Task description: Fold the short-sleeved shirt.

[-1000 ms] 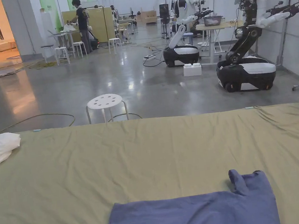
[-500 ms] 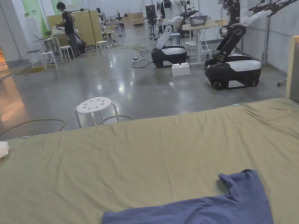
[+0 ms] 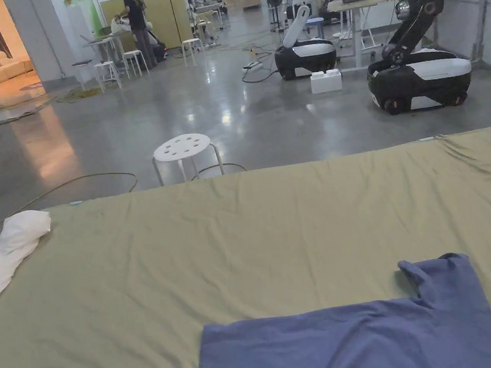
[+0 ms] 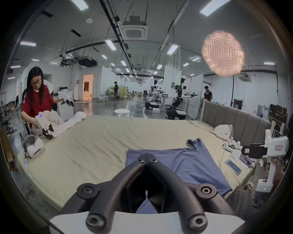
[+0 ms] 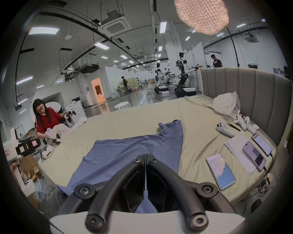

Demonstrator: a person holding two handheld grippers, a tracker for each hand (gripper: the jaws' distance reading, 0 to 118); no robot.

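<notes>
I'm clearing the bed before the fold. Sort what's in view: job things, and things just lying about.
For the job:
blue short-sleeved shirt
left gripper, jaws together
right gripper, jaws together

Just lying about:
three phones
white game controllers
sheet of paper
white plastic bag
white headset
white cloth

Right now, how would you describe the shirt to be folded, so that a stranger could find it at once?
Find the wide bed with the olive-green sheet. The shirt lies flat at its near edge, one sleeve standing up at the far right corner. It is the one blue cloth there; the other fabrics on the bed are white.
</notes>
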